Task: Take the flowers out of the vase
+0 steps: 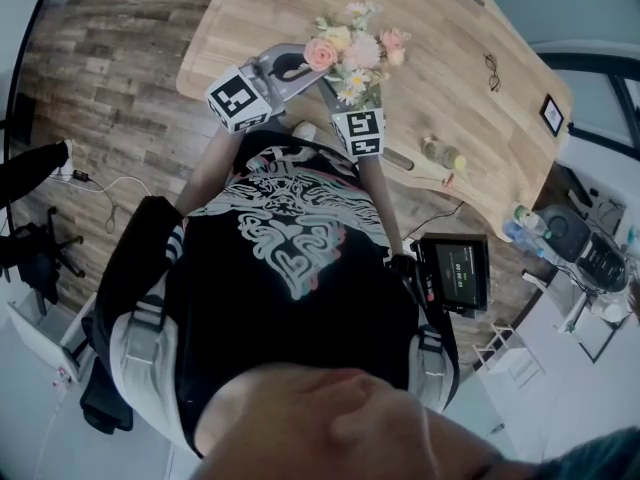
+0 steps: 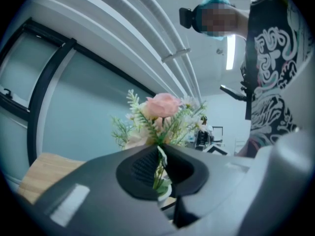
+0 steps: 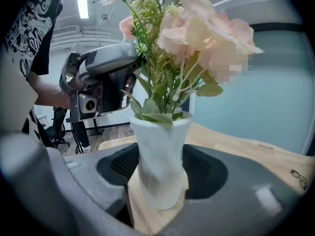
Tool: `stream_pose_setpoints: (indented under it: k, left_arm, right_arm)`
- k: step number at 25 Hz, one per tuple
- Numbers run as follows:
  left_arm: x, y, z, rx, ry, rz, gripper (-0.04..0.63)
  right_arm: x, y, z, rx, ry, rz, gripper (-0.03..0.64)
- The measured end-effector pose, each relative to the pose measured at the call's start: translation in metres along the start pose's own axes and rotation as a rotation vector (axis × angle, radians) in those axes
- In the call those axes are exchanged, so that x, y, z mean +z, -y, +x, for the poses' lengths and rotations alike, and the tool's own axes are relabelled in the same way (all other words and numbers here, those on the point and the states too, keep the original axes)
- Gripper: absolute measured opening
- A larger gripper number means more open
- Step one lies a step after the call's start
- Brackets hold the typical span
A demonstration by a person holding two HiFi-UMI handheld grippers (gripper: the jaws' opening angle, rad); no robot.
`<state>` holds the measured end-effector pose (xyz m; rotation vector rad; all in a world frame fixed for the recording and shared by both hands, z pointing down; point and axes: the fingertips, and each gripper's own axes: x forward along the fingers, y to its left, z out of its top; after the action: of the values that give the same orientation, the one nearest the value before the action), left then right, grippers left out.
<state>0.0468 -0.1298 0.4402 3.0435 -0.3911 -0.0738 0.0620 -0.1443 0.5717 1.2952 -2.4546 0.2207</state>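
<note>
So the right gripper (image 3: 158,178) is squeezing the white vase (image 3: 160,151) around its lower half, one jaw pressing on each side, and the vase is sitting upright on the near edge of the wooden table (image 1: 450,58). The flowers (image 1: 355,48) are sticking up out of the vase's mouth, pink and cream blooms with some little daisies and greenery. The left gripper (image 2: 159,167) is coming in level from the side, and its jaws are pinching the green stems (image 3: 162,82) just above the vase rim, pads nearly together with only the thin stems between them.
</note>
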Motion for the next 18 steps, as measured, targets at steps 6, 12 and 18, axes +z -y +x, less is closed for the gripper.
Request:
stream_pose_setpoints:
  k: [6, 12, 18]
  left_arm:
    - [0.007, -0.002, 0.0, 0.002, 0.022, -0.01, 0.006]
    - [0.015, -0.004, -0.001, 0.009, 0.036, -0.006, 0.006]
    - [0.025, -0.004, -0.001, 0.015, 0.06, -0.002, 0.006]
  right_arm:
    - [0.002, -0.001, 0.0, 0.003, 0.002, 0.008, 0.276]
    - [-0.001, 0.002, 0.0, -0.001, -0.007, 0.008, 0.276]
    - [-0.006, 0.005, -0.002, -0.001, -0.018, 0.012, 0.276]
